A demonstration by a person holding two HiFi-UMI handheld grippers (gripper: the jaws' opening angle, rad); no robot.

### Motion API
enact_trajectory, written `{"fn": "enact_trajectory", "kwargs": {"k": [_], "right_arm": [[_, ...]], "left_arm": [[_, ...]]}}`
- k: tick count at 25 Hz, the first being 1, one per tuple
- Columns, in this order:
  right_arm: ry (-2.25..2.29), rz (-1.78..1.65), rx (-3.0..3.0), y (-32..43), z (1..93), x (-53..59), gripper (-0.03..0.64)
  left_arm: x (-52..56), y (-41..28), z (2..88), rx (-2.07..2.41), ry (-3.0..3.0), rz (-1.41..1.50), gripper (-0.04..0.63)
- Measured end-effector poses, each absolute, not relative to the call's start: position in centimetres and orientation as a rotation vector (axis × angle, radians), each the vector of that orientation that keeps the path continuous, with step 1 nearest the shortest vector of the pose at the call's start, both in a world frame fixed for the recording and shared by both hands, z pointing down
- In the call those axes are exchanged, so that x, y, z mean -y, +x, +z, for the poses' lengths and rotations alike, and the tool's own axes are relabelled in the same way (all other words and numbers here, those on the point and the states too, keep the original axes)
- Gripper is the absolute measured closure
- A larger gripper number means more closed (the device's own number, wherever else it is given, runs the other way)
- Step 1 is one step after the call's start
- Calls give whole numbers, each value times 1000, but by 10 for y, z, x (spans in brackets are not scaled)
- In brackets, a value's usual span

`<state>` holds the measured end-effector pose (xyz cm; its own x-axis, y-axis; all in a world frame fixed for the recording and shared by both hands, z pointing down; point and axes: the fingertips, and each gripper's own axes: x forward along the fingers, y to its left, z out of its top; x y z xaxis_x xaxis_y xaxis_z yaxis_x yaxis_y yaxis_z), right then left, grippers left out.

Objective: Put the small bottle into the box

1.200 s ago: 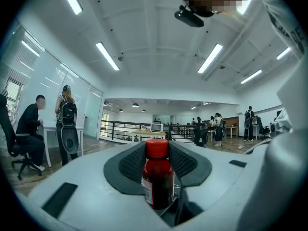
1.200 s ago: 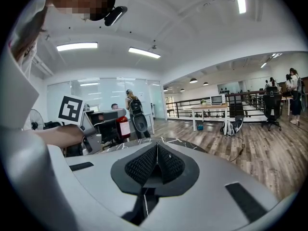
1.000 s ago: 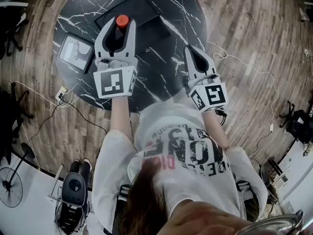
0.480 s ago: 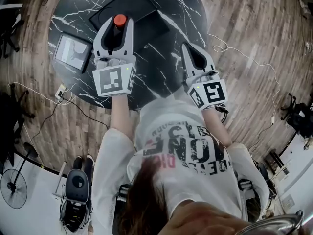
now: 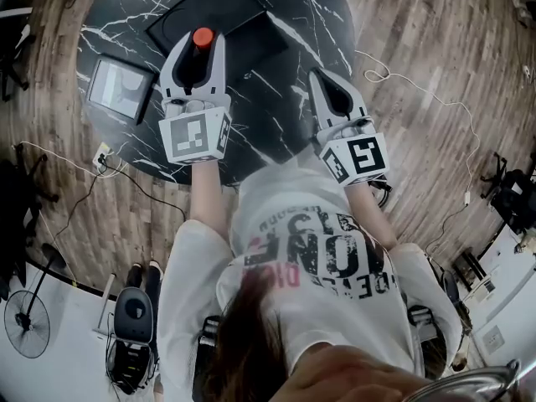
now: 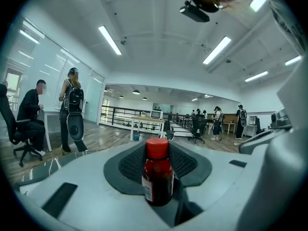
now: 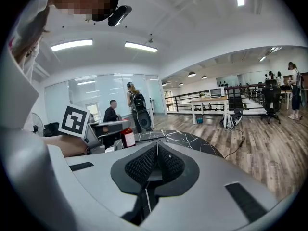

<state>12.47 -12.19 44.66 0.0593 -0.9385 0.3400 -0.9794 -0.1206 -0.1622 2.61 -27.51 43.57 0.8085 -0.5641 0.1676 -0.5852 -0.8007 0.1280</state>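
Red-capped small bottle [image 6: 157, 177], judged light, rigid and slick, is clamped mid-body by left gripper [image 5: 201, 45]; right gripper [image 5: 325, 80] is seen closed, empty.

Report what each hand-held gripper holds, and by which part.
The left hand-held gripper grips the small bottle by its dark body, below the red cap. The right hand-held gripper holds nothing; its jaws are together.

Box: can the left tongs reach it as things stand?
Likely yes: the left tongs, shut on the small bottle, hang right by the box, with nothing between them.
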Motion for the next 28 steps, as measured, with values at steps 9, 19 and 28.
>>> {"fn": "enact_trajectory", "kwargs": {"k": [9,19,28], "right_arm": [[2209,565,2007,124,446,121,615],[2209,583,2003,123,450,120,615],[2199,596,2004,121,454,120,615]], "left_arm": [[270,25,456,904,2798,243,453],[267,25,483,900,2775,303,453],[265,29,503,873,2769,367,453]]}}
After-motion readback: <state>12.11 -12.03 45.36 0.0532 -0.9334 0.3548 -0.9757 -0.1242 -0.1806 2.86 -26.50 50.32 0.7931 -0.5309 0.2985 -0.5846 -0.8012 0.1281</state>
